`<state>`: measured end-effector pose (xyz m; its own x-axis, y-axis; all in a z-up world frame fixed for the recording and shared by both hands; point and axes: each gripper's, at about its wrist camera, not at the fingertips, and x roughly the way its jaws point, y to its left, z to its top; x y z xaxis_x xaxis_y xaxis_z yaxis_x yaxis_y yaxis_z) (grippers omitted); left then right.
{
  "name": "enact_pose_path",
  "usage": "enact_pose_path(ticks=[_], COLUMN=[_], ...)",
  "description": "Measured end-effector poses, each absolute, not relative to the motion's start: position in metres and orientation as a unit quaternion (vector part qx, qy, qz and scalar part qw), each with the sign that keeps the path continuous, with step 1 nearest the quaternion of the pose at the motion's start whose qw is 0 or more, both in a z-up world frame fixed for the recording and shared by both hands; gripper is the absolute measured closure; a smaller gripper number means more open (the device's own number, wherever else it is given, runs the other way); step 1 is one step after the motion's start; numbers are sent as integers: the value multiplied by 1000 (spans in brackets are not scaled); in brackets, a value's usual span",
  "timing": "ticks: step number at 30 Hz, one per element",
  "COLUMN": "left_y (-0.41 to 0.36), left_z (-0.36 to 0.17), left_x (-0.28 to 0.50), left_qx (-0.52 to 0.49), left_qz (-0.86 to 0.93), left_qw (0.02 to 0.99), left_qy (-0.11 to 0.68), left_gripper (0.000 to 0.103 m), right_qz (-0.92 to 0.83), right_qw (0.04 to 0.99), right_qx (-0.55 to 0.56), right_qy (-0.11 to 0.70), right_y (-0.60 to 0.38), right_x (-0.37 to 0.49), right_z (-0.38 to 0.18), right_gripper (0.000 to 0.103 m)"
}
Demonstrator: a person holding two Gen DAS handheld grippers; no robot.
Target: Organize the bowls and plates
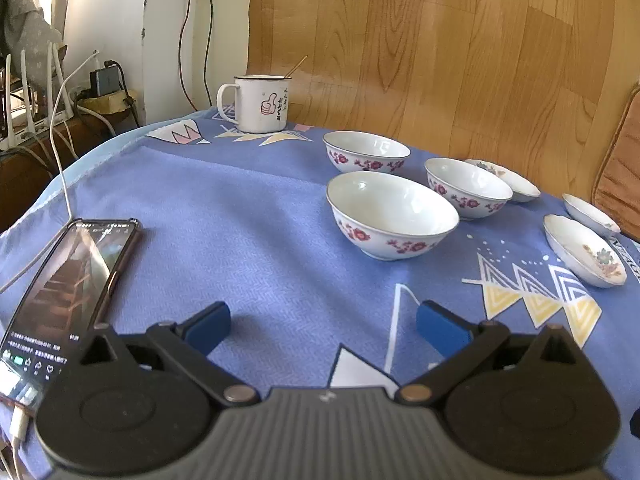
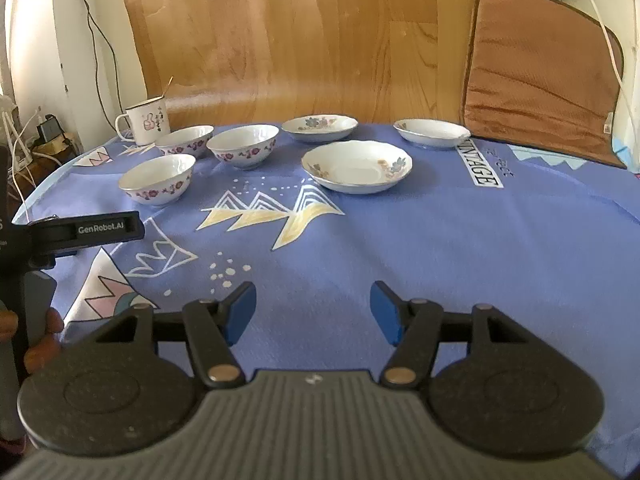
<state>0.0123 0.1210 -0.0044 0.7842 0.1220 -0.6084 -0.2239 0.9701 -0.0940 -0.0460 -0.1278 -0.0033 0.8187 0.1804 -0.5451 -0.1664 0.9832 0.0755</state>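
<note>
Both the left gripper (image 1: 323,322) and the right gripper (image 2: 313,312) are hovering spread and empty above the tablecloth (image 2: 440,240) (three bowls (image 2: 158,179) and three plates (image 2: 357,166) are sitting beyond, untouched).

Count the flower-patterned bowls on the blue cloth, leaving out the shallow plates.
3. The nearest bowl sits front left, the bowl by the mug behind it, and the third bowl beside that, nearest the plates. None looks hidden.

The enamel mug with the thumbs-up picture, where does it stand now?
In the right wrist view the mug stands at the far left edge of the table, just behind the farthest flowered bowl, apart from it.
</note>
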Motion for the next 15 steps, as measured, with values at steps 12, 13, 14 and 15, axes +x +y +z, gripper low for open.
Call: enact_pose_path(ticks=[12, 13, 14, 15], left_y=[113, 111, 110, 110], left_z=[-6, -6, -6, -7], left_x=[19, 20, 20, 20], left_qx=[-55, -49, -46, -44], left_qz=[99, 100, 100, 101], left_qw=[937, 936, 936, 935], left_qy=[332, 334, 335, 336], left_gripper=[0, 0, 0, 0], right_qz=[94, 98, 100, 102], right_qw=[957, 957, 957, 958], right_qx=[14, 14, 12, 11], right_qy=[274, 272, 270, 267], right_y=[-134, -132, -131, -130], right_x=[-32, -30, -29, -29], right_z=[-10, -10, -10, -10], right_gripper=[41, 41, 41, 41])
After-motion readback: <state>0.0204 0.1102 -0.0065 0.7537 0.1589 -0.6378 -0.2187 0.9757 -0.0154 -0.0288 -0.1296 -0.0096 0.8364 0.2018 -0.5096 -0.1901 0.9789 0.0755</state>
